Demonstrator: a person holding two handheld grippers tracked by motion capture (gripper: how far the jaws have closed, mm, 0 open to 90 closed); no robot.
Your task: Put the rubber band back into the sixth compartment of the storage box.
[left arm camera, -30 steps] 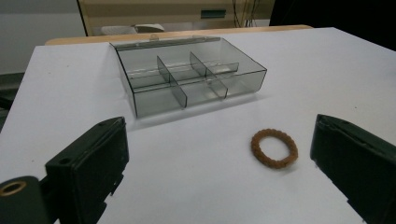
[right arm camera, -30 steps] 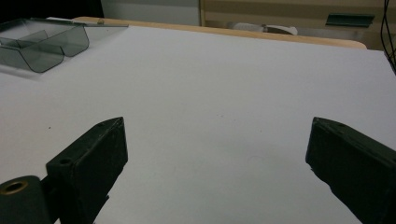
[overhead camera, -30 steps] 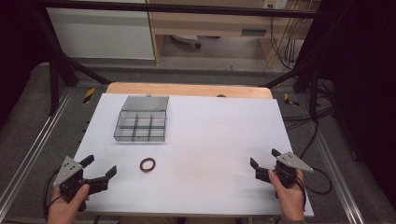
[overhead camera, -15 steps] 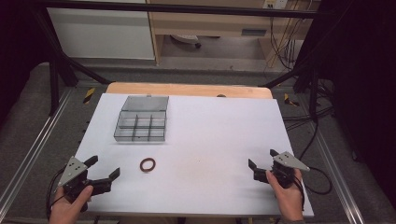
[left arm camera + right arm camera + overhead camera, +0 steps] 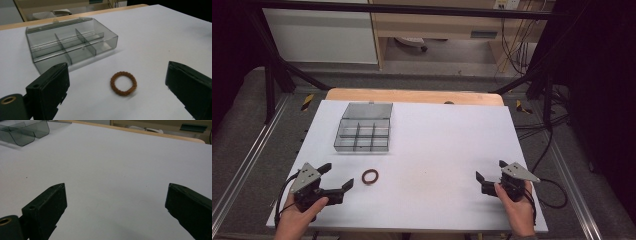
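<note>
The left tool [image 5: 338, 178] is held wide open, aimed at the brown ring [image 5: 123, 83] lying flat on the counter [image 5: 437, 145] just ahead, near the compartment box [image 5: 362, 134]. The approach is judged underway; lowering around the ring is called for. The right tool [image 5: 490, 171] rests open, well apart.

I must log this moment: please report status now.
Left hand-held gripper open, aimed at brown braided ring, not touching. Right hand-held gripper open, idle. Ring flat on table, path clear; divided box behind.

One ring, one box, two hand-held grippers.
A single brown ring [image 5: 370, 176] at lower left; one clear box [image 5: 363, 134] at upper left, six compartments; one tabletop [image 5: 447, 145].
</note>
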